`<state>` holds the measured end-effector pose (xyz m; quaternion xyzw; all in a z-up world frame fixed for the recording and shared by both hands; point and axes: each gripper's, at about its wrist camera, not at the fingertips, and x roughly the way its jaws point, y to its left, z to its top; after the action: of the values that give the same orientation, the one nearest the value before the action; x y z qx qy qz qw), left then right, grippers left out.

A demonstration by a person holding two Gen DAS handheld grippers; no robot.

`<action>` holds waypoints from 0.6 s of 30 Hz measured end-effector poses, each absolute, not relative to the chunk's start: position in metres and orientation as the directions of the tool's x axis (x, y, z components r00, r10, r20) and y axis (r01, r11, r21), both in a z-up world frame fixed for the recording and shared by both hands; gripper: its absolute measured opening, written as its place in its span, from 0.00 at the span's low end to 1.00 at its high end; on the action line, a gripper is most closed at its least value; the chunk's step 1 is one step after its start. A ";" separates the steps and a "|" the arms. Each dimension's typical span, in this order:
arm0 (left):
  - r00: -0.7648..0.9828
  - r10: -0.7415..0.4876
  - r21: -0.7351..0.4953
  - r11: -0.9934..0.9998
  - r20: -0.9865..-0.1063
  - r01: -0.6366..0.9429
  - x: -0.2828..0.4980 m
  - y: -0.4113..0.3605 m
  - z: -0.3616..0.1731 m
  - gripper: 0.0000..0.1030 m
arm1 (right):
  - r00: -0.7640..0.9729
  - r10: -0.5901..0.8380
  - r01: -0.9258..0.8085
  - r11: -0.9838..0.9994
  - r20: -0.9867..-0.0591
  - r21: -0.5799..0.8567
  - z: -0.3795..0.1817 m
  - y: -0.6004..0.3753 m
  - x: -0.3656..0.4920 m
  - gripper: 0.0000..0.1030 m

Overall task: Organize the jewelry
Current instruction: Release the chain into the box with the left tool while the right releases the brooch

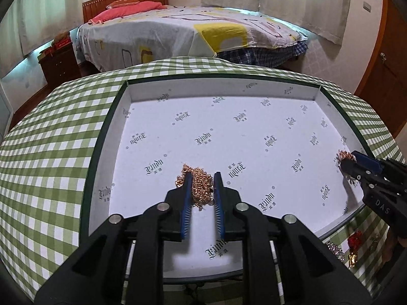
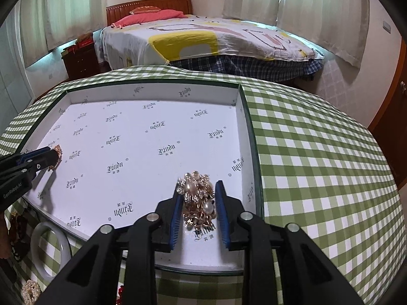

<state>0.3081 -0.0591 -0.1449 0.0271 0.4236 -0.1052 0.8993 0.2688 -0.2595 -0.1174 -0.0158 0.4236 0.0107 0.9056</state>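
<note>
A shallow white-lined box [image 1: 229,127] with a dark green rim lies on the green checked tablecloth. On its floor sits a heap of gold chain [image 1: 199,185], between the fingers of my left gripper [image 1: 202,175]. The jaws stand slightly apart and the right pad is just off the heap. Towards the box's right side, my right gripper [image 2: 198,185] straddles a gold-and-pearl piece [image 2: 199,198] that rests on the box floor [image 2: 152,106]. Its jaws are a little apart too. Each gripper also shows at the edge of the other's view: right gripper [image 1: 349,160], left gripper [image 2: 54,156].
More jewelry lies on the cloth in front of the box: a white bangle [image 2: 49,249], a pearl piece [image 2: 29,289], red beads [image 1: 354,239] and a sparkly piece [image 1: 335,250]. A bed [image 1: 190,33] stands beyond the table.
</note>
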 end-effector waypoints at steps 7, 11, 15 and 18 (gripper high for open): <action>0.640 -0.160 -0.020 0.975 -0.752 0.219 0.307 -0.064 -0.143 0.52 | 0.663 0.003 -0.043 0.999 -0.748 -0.034 -0.112 -0.255 0.266 0.55; 0.674 -0.163 -0.022 0.977 -0.720 0.213 0.300 -0.063 -0.133 0.66 | 0.685 0.004 -0.038 0.999 -0.728 -0.029 -0.105 -0.256 0.263 0.61; 0.710 -0.161 -0.021 0.979 -0.686 0.202 0.291 -0.060 -0.119 0.73 | 0.710 0.002 -0.029 0.999 -0.704 -0.026 -0.093 -0.256 0.256 0.64; 0.726 -0.160 -0.030 0.982 -0.669 0.188 0.282 -0.056 -0.108 0.74 | 0.721 0.006 -0.029 0.999 -0.693 -0.021 -0.085 -0.254 0.251 0.65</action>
<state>0.2818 -0.0561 -0.1084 0.0201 0.3579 -0.0937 0.9288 0.2510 -0.2543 -0.0853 -0.0153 0.3734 0.0093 0.9275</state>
